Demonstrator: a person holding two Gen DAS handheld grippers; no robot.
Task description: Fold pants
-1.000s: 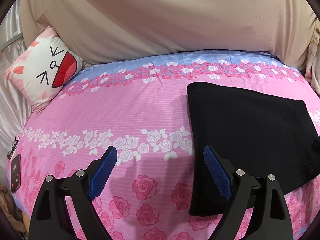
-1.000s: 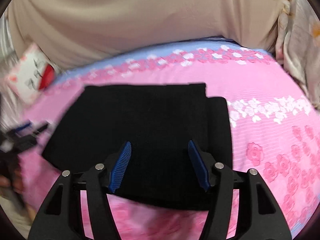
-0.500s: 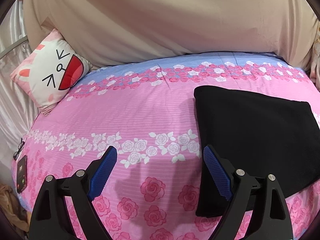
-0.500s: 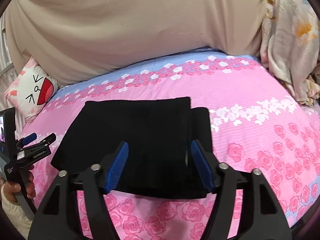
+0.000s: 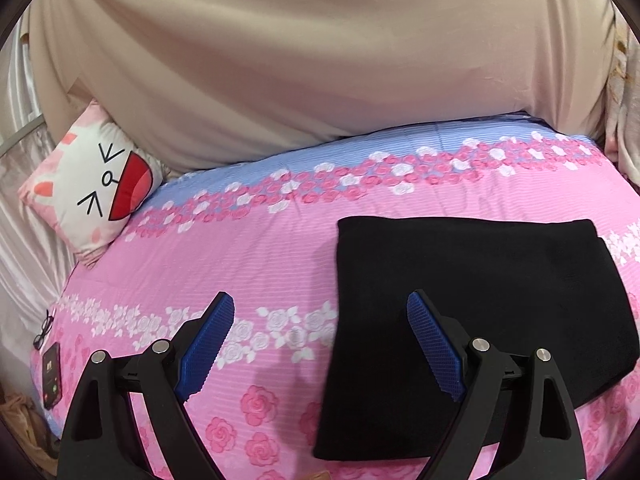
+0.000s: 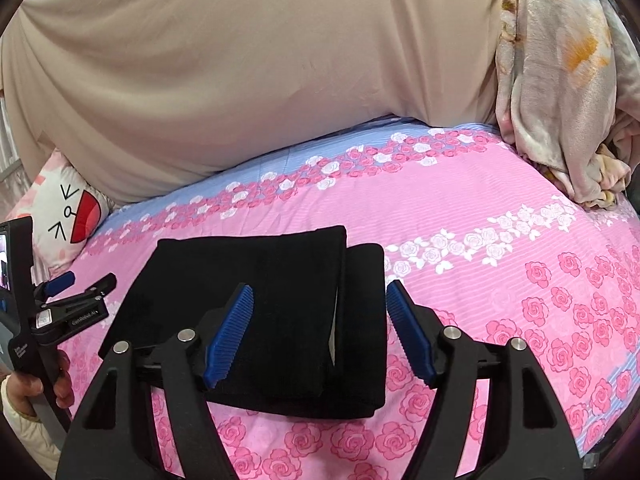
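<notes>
The black pants [image 5: 480, 304] lie folded into a compact, nearly rectangular stack on the pink rose-print bed [image 5: 248, 264], close to its near edge and toward the bed's right half in the left wrist view, well apart from the cat-face cushion [image 5: 94, 184] at the far left corner. In the right wrist view the pants [image 6: 256, 292] show an upper layer that stops short of the lower one, leaving a strip of the under layer exposed along the right side. The left gripper [image 5: 320, 344] hangs above the bed with its jaws spread wide and nothing between them, one blue finger over bare bedding and the other over the stack's left edge. The right gripper [image 6: 320, 332] is likewise spread and empty, hovering over the near right part of the pants. The fabric looks soft, matte and fairly thick, so it should be light, limp and grippy rather than slippery, and the layers will likely slide on each other if dragged. The fold seems essentially done; any further fold is best taken by pinching all layers at the two near corners, and the offset right edge could be evened up.
</notes>
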